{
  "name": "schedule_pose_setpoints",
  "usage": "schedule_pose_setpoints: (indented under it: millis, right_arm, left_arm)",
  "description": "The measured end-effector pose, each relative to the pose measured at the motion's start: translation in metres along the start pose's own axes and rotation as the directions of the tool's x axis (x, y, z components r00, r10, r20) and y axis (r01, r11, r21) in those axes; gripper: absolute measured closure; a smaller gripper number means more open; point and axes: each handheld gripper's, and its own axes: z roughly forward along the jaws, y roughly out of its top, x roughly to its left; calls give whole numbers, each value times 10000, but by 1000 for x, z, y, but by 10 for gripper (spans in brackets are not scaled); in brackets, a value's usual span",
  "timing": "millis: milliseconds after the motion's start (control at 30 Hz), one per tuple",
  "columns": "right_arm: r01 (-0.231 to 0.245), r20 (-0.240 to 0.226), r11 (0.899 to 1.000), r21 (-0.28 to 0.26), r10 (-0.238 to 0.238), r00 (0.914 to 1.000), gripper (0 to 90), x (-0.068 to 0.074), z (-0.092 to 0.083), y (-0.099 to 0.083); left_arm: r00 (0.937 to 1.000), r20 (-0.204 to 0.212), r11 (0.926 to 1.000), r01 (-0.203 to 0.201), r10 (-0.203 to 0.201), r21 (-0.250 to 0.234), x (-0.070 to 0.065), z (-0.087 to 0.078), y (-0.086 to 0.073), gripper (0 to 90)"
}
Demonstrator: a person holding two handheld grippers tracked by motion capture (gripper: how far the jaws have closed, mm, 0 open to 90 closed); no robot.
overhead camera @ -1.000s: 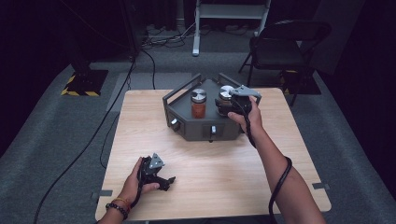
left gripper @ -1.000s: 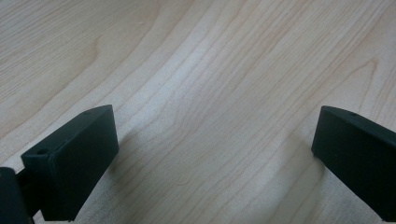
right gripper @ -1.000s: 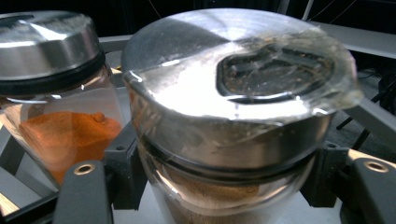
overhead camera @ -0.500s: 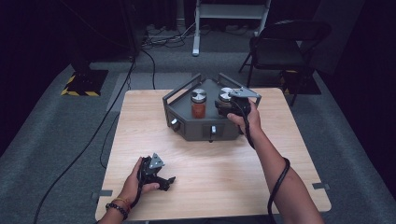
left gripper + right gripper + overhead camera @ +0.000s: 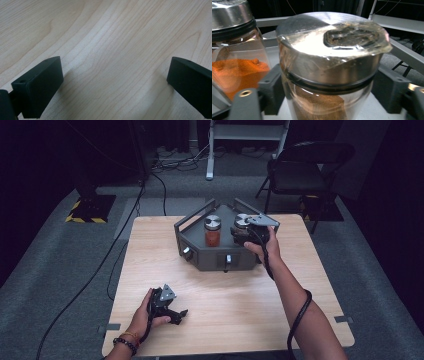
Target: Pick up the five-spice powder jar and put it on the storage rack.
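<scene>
Pale wooden table (image 5: 225,300), fine grain. Dark grey metal rack (image 5: 200,257). Glass jar with silver lid (image 5: 327,72): brown contents. Second glass jar (image 5: 234,57): orange powder.

My right hand-held gripper (image 5: 322,100) has a brown-spice jar (image 5: 327,75) between its jaws, and an orange-spice jar (image 5: 212,231) stands close at nine o'clock, leaving little room that way. The grey rack (image 5: 200,257) walls both in, its rails rising at twelve. The surface (image 5: 240,305) toward six lies open, with bare wood under my left hand-held gripper (image 5: 112,82).
</scene>
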Motion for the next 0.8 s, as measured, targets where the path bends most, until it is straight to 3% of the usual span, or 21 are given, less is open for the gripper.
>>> schedule_pose_setpoints:
  millis: [200, 500, 800]
  right_arm:
    - [258, -83, 9997, 43, -257, 9996, 56, -2, -3, 1]
    - [739, 200, 9964, -405, -731, 9971, 55, -2, -20, 4]
    - [1010, 65, 9914, -830, -1008, 9949, 55, -1, -39, 4]
  left_arm:
    - [10000, 2, 10000, -1, 1, 1, 0, 0, 0, 4]
    - [10000, 8, 10000, -2, 2, -2, 0, 0, 0, 4]
    - [10000, 6, 10000, 2, -2, 2, 0, 0, 0, 4]
